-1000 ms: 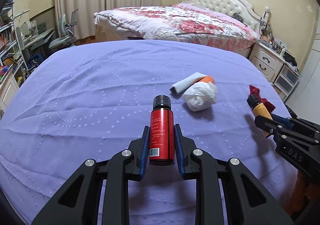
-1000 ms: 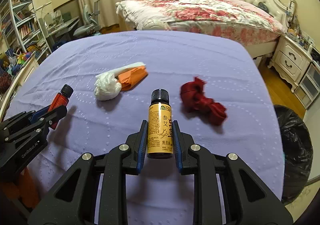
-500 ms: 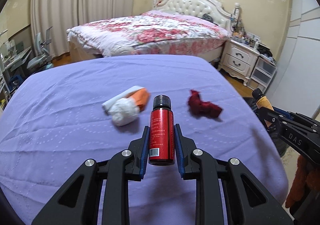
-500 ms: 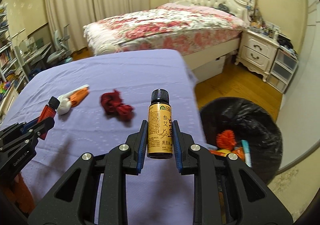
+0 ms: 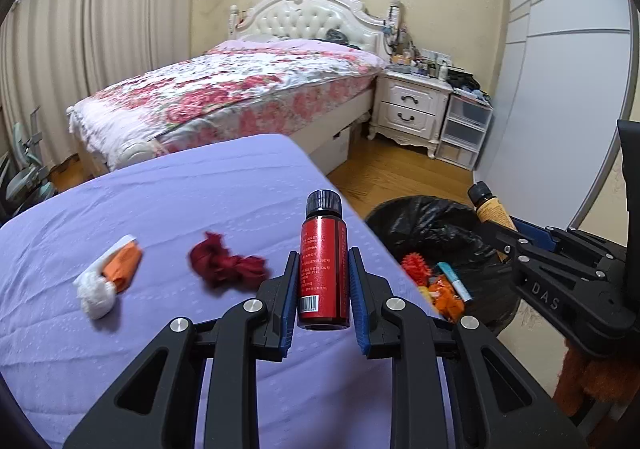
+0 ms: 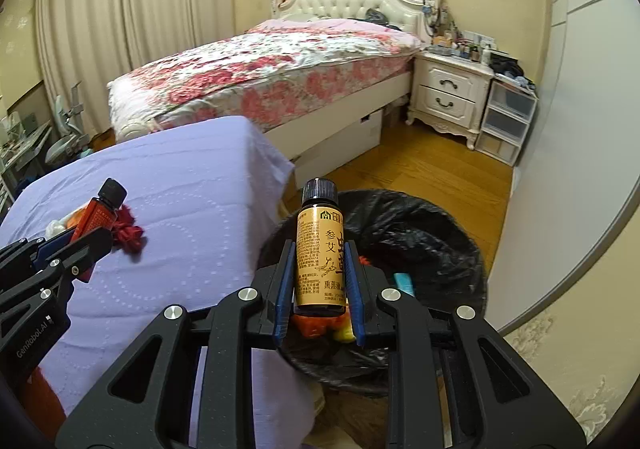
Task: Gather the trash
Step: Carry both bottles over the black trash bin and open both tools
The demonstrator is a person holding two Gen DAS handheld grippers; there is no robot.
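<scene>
In the left wrist view, the left gripper [image 5: 323, 281] squeezes a small red bottle [image 5: 323, 269] with a black cap between its blue pads, and the bottle stands up straight. Under it is the purple cover [image 5: 180, 217] on the table. A dark red scrap [image 5: 226, 263] lies on the cover just to the left of the bottle. Farther left lie a white wad [image 5: 95, 295] and an orange piece [image 5: 123, 263], touching each other. To the right, on the floor beside the table, sits the trash bin [image 5: 424, 225] with a black bag in it, and there is colourful trash inside. The right gripper [image 5: 500, 227] reaches over the bin from the right side. In the right wrist view, the right gripper [image 6: 320, 277] squeezes a small yellow bottle [image 6: 320, 257] with a black cap, also standing up. The trash bin [image 6: 420, 233] is right under and behind this bottle. At the left edge, the left gripper [image 6: 86, 237] holds the red bottle [image 6: 98, 213] over the purple cover [image 6: 180, 209], close to the dark red scrap [image 6: 128, 235].
</scene>
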